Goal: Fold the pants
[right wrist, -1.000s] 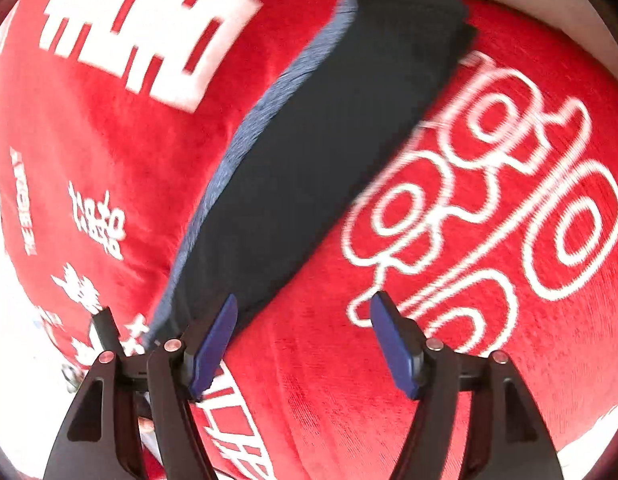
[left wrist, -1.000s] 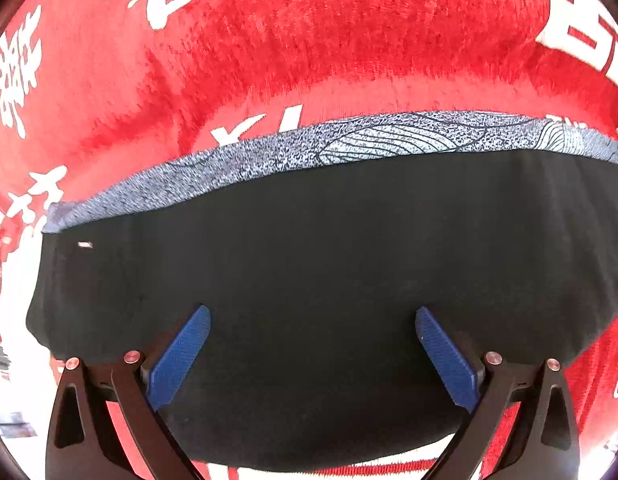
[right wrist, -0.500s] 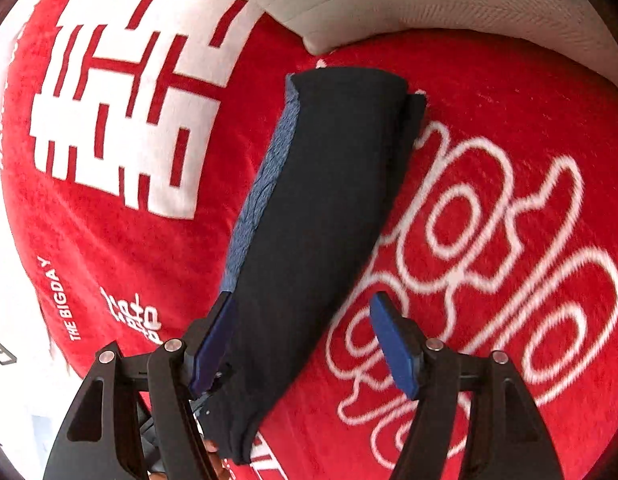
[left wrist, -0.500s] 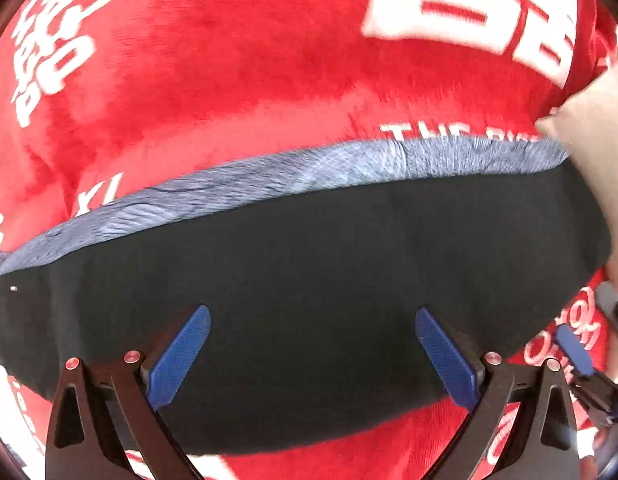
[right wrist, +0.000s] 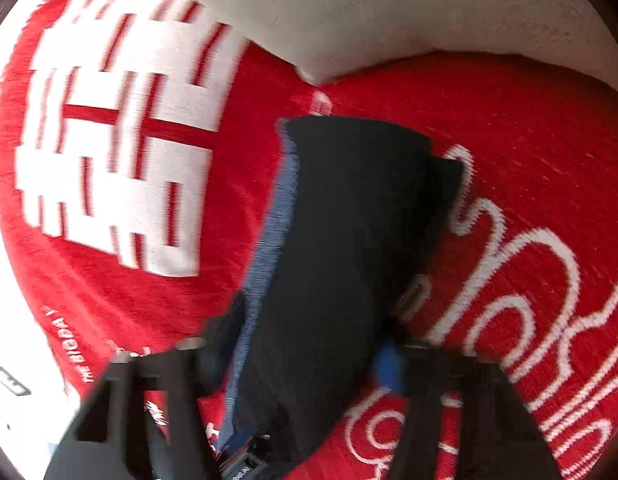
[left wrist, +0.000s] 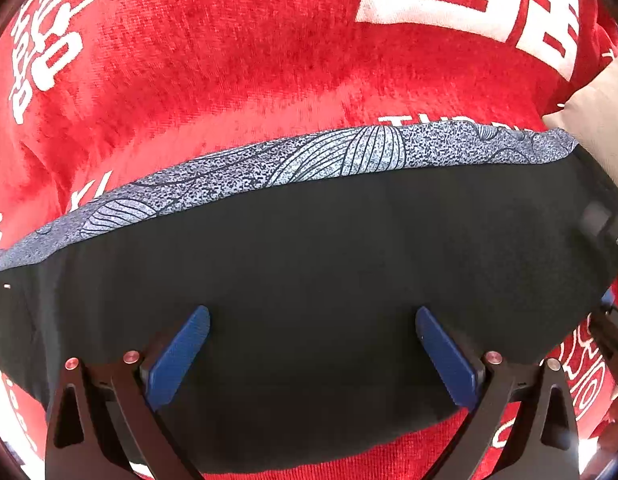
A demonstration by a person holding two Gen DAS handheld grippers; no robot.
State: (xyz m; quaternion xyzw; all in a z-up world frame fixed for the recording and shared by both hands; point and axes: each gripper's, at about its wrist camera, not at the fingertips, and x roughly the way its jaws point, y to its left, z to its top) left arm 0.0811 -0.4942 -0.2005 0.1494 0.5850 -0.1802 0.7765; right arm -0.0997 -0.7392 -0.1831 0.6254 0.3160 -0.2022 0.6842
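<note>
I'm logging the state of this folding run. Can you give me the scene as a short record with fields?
surface: red blanket with white characters
garment: black pants, folded into a long strip, with a grey patterned edge
left claw: open, over the pants
right claw: closing, one end of the pants between its fingers
other: beige cushion at the far end of the pants

Left gripper (left wrist: pixel 313 354) is hovering wide open over the folded black pants (left wrist: pixel 309 280), grey patterned edge running across mid-frame, all lying on a red blanket (left wrist: pixel 229 80).
</note>
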